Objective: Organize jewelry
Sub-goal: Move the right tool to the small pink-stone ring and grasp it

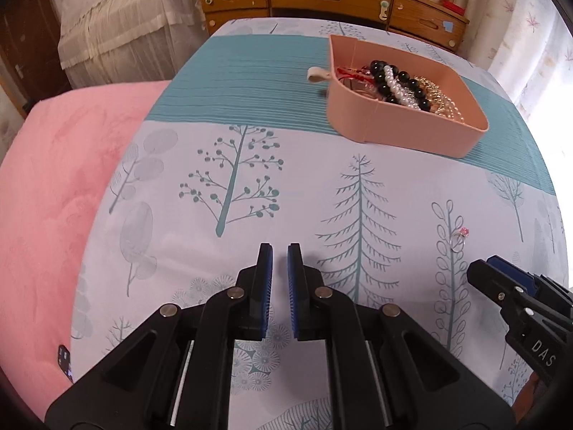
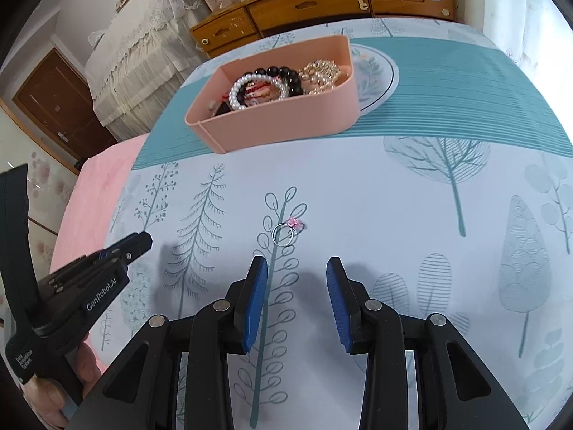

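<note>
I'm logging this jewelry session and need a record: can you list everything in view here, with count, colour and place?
ring: one, silver with a pink stone, loose on the sheet ahead of the right gripper
tray: one, pink, on the teal stripe
pearl bracelet: one, white, in the tray
bead bracelet: one, black, in the tray
gold jewelry: a tangled pile, in the tray
red cord piece: one, in the tray
sheet: one, white with teal trees
blanket: one, pink, left of the sheet
dresser: one, wooden, beyond the bed
left gripper: black, blue pads, shut, empty
right gripper: black, blue pads, open, empty
hand: one, holding the left gripper
</note>
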The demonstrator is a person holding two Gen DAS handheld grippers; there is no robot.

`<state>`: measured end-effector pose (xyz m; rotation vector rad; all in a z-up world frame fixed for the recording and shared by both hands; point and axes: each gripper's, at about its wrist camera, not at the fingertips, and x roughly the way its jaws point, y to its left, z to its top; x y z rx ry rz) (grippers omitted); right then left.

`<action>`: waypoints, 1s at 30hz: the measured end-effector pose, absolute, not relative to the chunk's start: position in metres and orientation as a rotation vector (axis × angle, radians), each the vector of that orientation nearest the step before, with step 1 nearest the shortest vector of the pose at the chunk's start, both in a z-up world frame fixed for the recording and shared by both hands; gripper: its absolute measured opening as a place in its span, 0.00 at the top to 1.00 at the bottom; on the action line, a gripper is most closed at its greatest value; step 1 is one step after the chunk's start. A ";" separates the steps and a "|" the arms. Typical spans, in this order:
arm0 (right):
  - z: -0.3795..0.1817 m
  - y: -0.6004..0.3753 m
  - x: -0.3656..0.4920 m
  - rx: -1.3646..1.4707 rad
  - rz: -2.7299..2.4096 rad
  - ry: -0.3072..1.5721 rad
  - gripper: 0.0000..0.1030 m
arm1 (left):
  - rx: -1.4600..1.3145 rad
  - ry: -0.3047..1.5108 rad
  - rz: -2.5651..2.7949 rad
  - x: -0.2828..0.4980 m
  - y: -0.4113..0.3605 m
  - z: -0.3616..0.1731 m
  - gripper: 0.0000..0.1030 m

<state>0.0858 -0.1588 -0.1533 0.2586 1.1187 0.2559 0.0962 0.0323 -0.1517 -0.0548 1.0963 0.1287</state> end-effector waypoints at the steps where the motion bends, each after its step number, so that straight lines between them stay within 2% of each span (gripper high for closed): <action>1: -0.155 -0.158 0.087 0.257 0.257 1.121 0.66 | -0.064 1.098 0.128 0.097 0.034 -0.154 0.94; 20: -0.160 -0.121 0.119 0.128 0.249 1.035 0.67 | -0.112 1.096 0.113 0.107 0.040 -0.166 0.94; 30: -0.162 -0.118 0.114 0.079 0.233 1.007 0.79 | -0.109 1.093 0.102 0.102 0.037 -0.164 0.94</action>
